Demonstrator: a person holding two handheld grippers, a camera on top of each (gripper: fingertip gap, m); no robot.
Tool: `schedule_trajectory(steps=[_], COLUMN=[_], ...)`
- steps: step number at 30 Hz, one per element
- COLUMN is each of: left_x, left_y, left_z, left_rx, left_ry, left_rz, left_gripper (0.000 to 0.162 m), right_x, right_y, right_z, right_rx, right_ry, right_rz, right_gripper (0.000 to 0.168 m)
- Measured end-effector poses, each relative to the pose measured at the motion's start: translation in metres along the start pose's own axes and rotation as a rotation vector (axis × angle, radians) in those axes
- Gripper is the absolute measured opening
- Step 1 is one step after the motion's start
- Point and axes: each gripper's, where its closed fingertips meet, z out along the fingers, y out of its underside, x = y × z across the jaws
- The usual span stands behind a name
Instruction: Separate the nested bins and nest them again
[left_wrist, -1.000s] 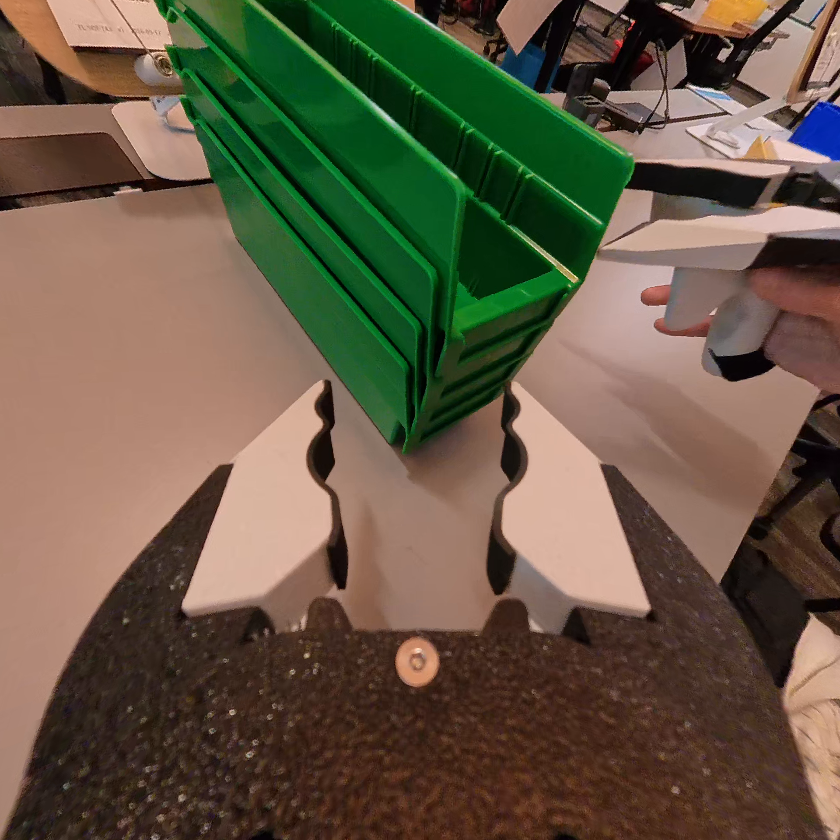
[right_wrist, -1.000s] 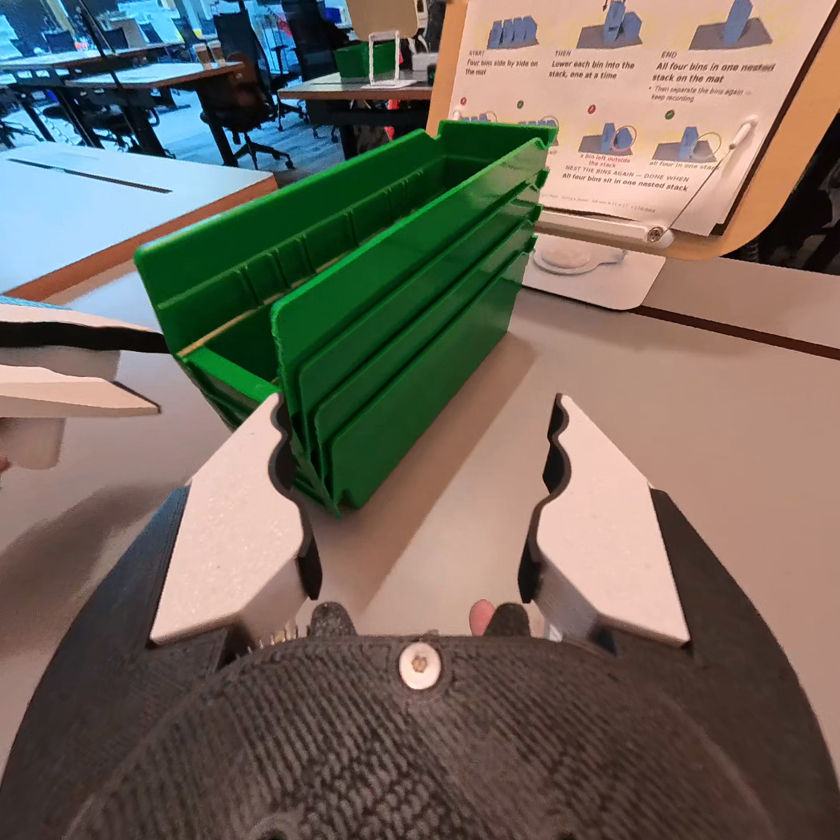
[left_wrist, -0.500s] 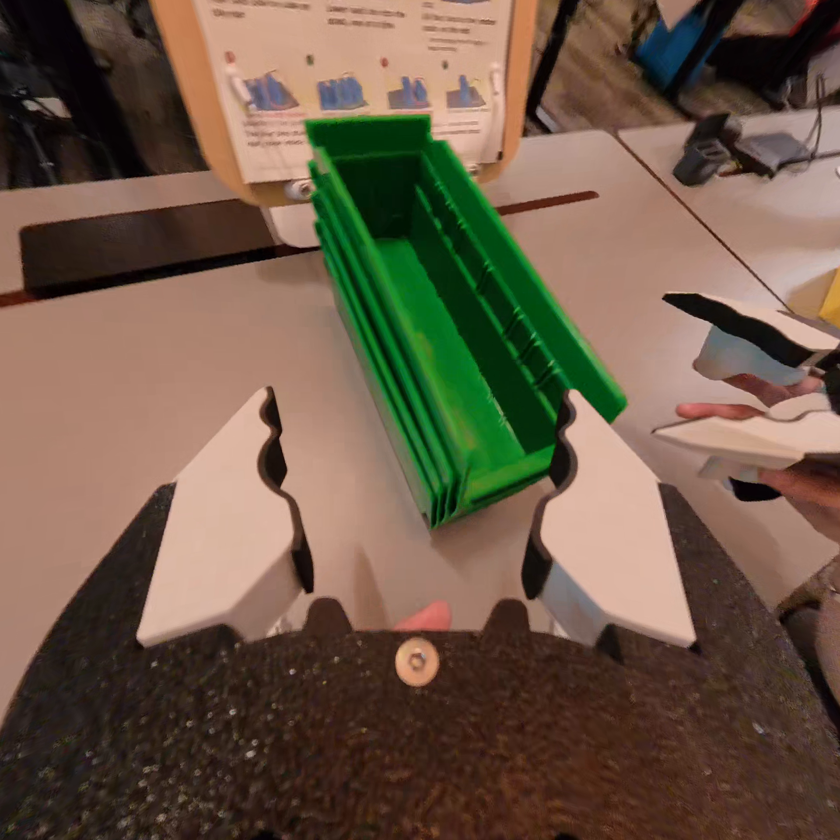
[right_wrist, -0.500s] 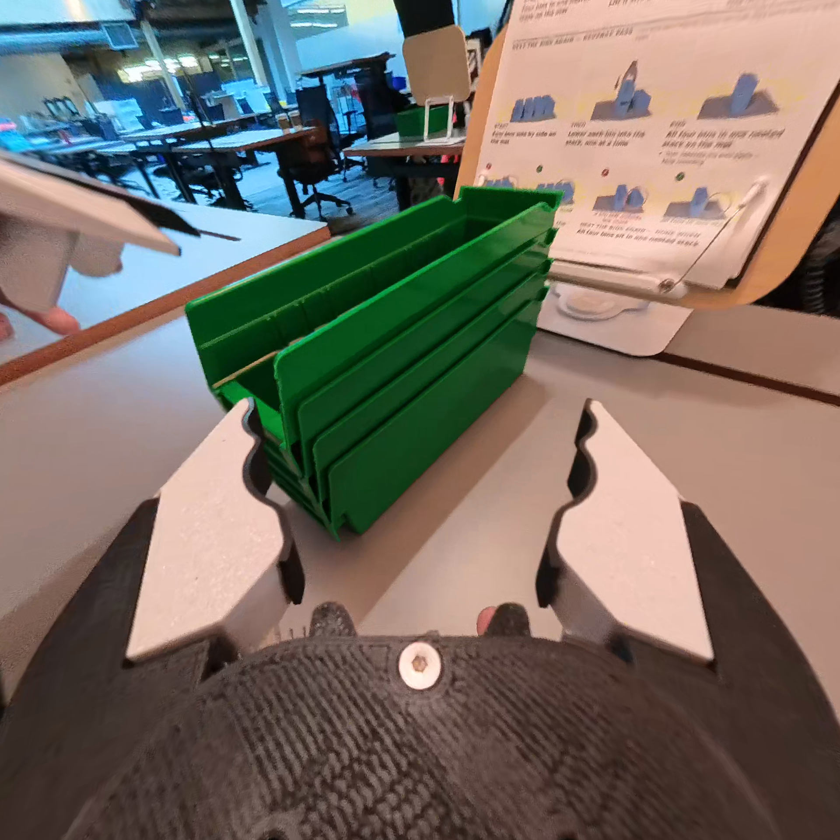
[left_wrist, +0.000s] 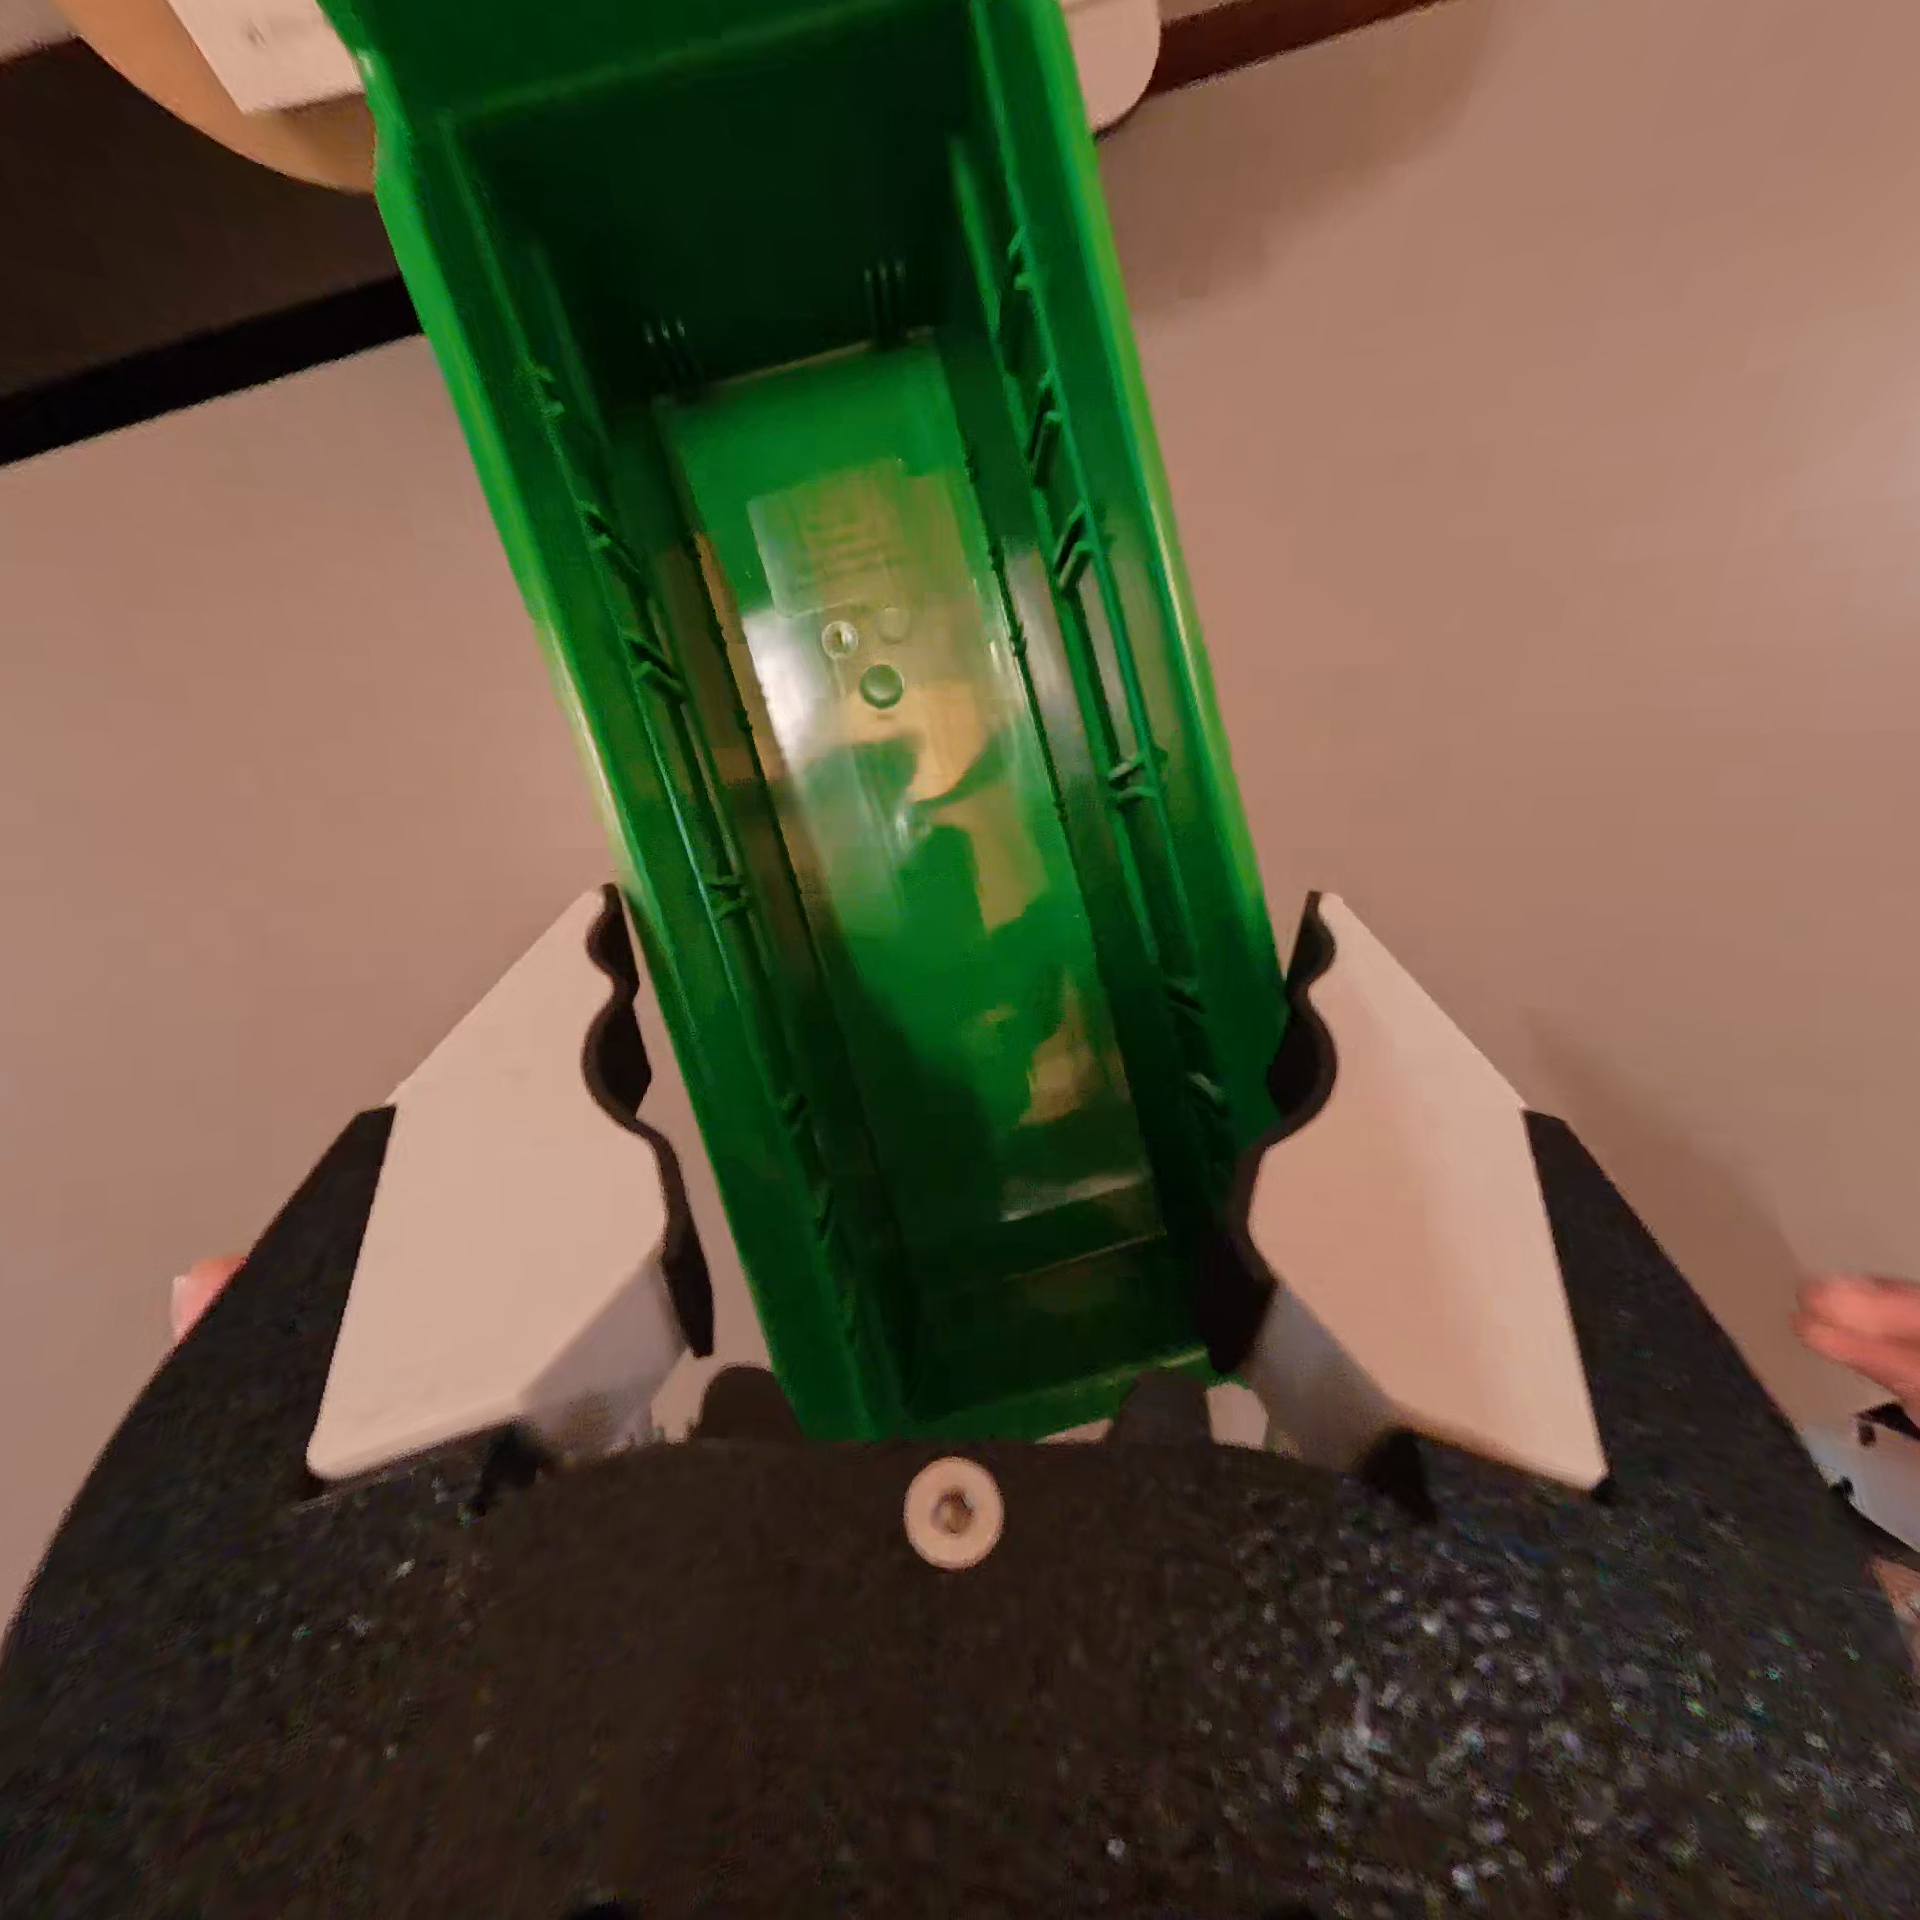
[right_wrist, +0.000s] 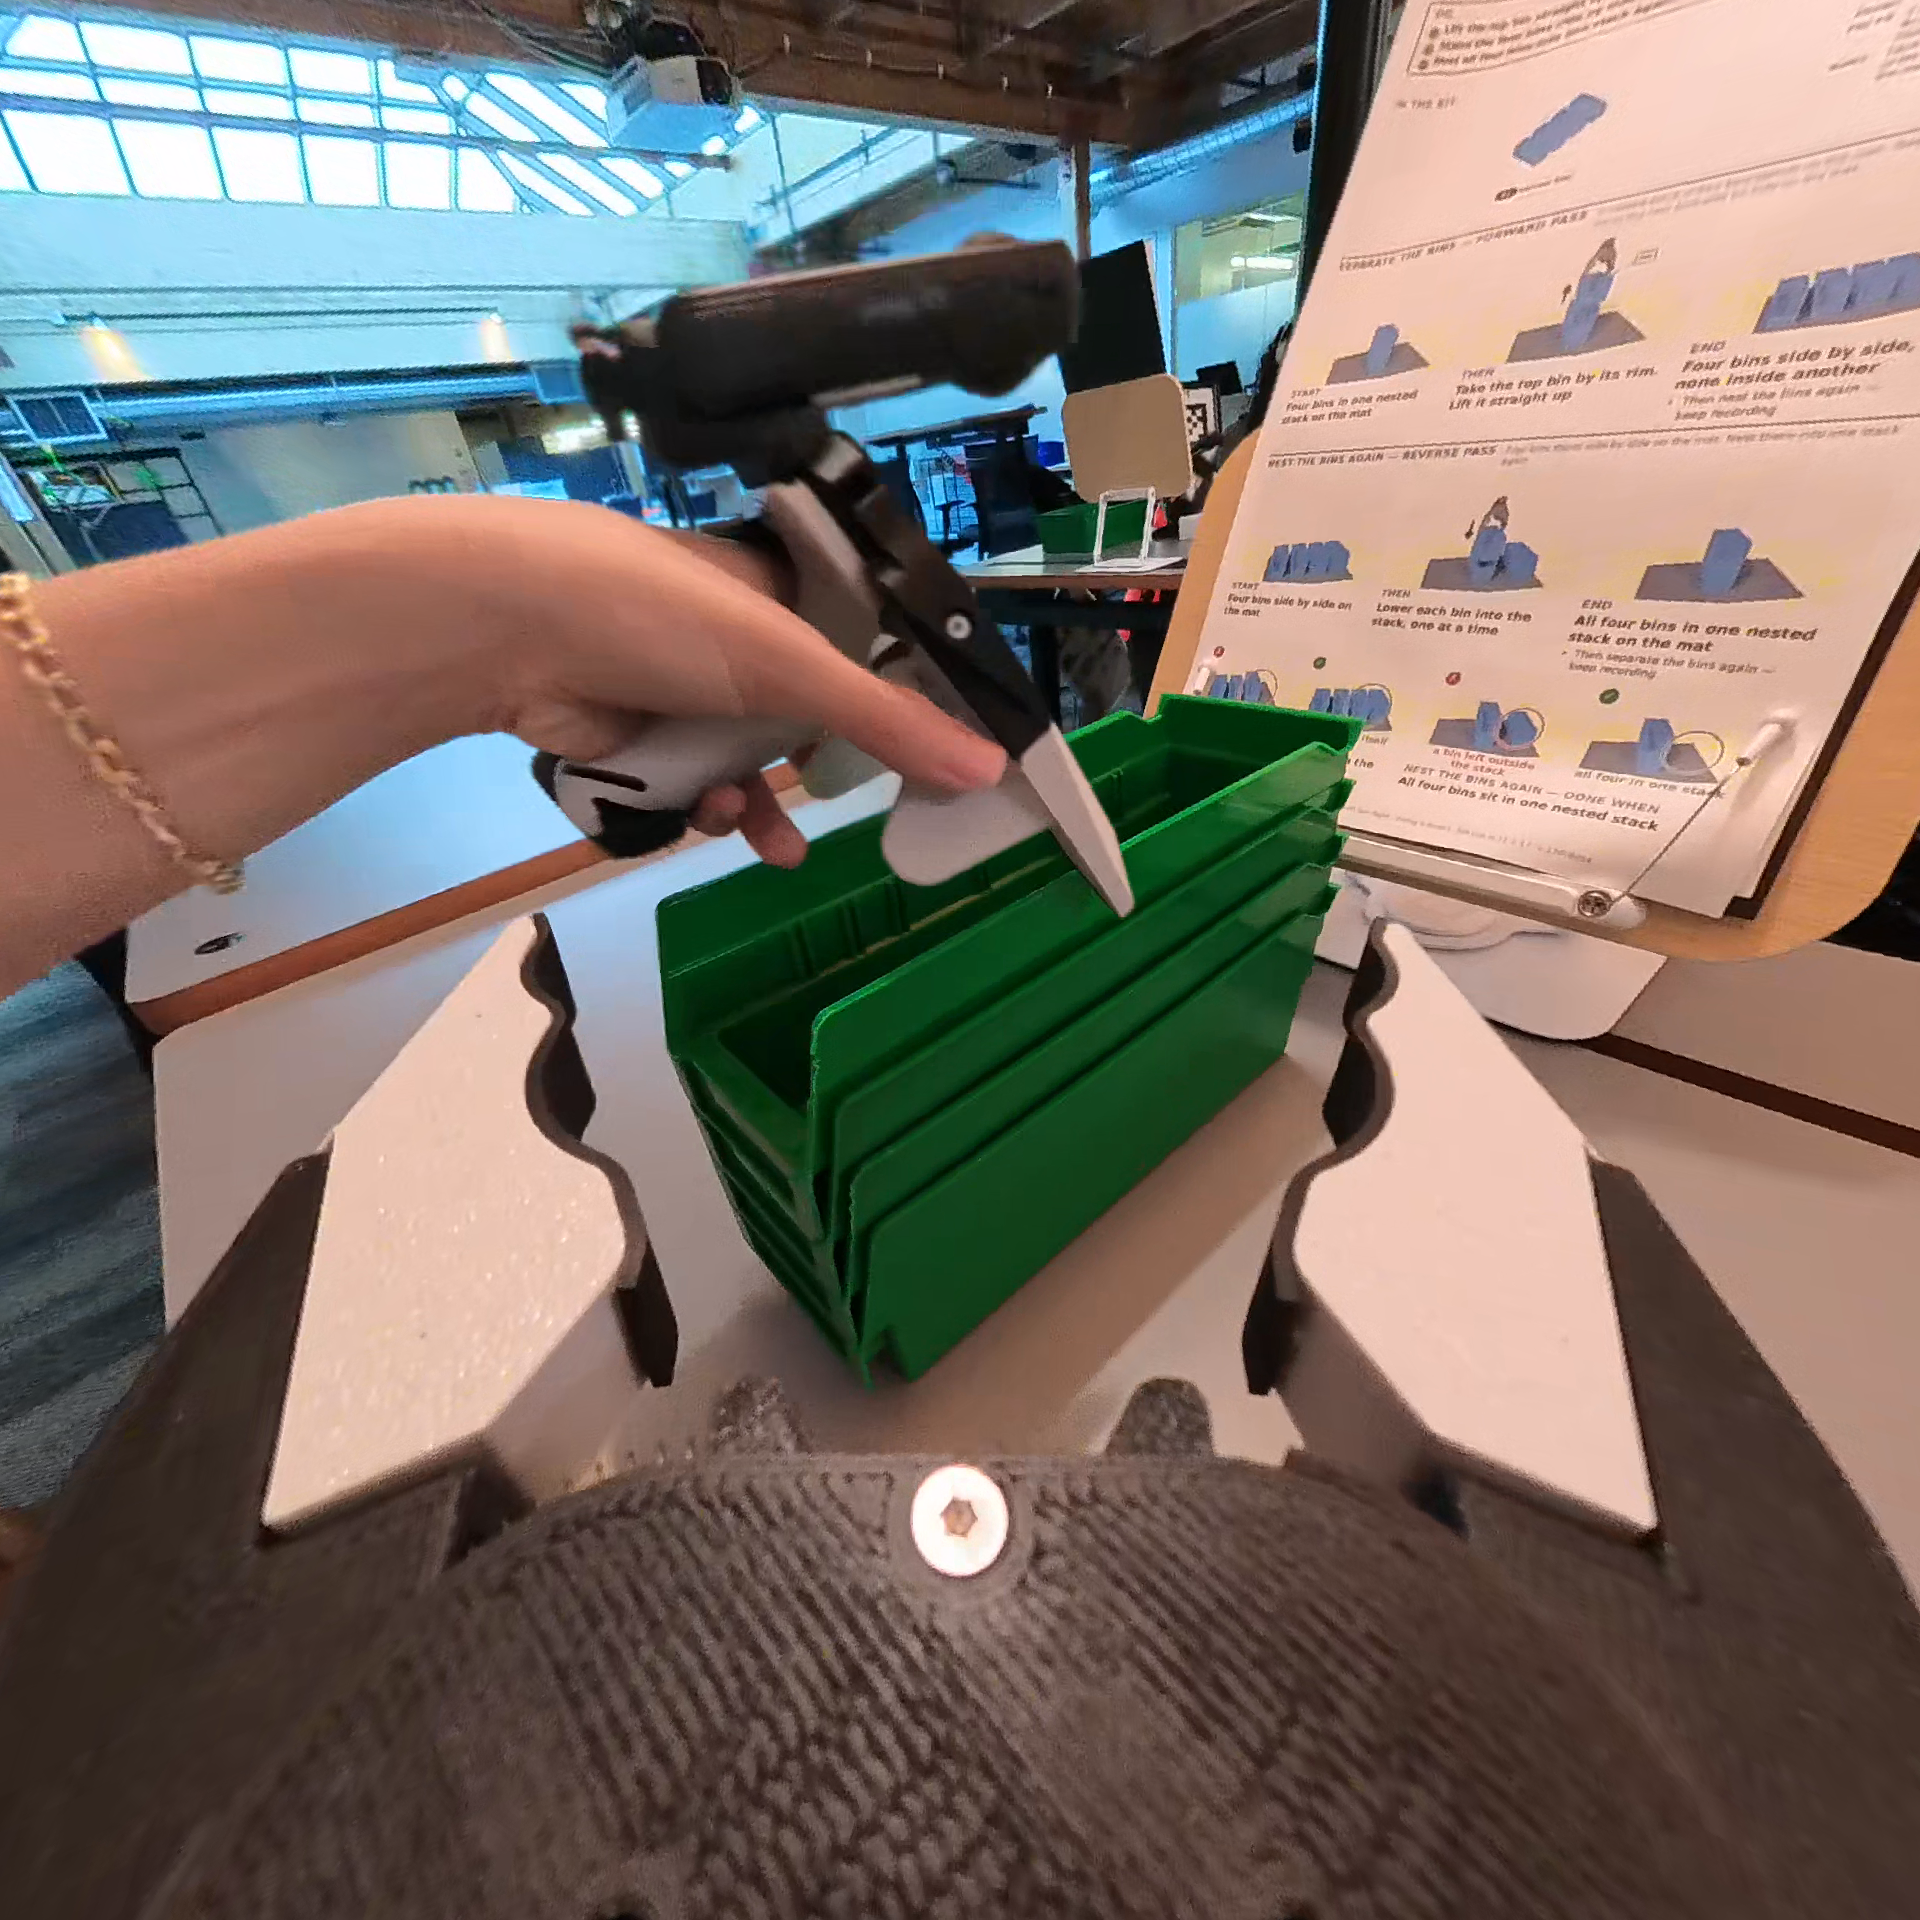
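Note:
A stack of nested green bins (right_wrist: 1039, 1122) stands on the grey table (right_wrist: 1714, 1195), several deep. My left gripper (left_wrist: 956, 925) is open and points straight down over the stack, with one finger either side of the top bin (left_wrist: 894, 790) near its front end. Its right finger (left_wrist: 1382, 1122) lies against the bin's outer wall. In the right wrist view a hand holds the left gripper (right_wrist: 1039, 862) with its tips at the top bin's rim. My right gripper (right_wrist: 961, 935) is open and empty, low in front of the stack's near end.
An instruction board (right_wrist: 1610, 520) on a white stand base (right_wrist: 1475, 966) stands just behind the stack at the right. The table's left edge (right_wrist: 156, 1091) is close by. A dark strip (left_wrist: 156, 260) crosses the table behind the bins. Other desks stand far behind.
My left gripper has swung up over the stack and tipped down, so its fingers now straddle the top bin. My right gripper has drawn back a little and stays open.

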Motion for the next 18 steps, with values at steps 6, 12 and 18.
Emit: schedule_trajectory(steps=[6, 12, 18], left_x=[0.0, -0.003, -0.004], left_y=[0.008, 0.008, 0.011], left_z=[0.019, 0.024, 0.02], left_rx=[-0.157, -0.244, -0.31], left_ry=[0.045, -0.042, -0.058], left_rz=[-0.055, -0.051, -0.061], left_gripper=[0.131, 0.133, 0.118], right_x=[0.002, 0.013, 0.02], right_y=[0.008, 0.022, 0.022], right_z=[-0.002, -0.009, -0.019], right_rx=[-0.019, -0.06, -0.059], right_ry=[0.019, 0.06, 0.094], right_rz=[-0.014, 0.002, 0.003], right_gripper=[0.144, 0.144, 0.143])
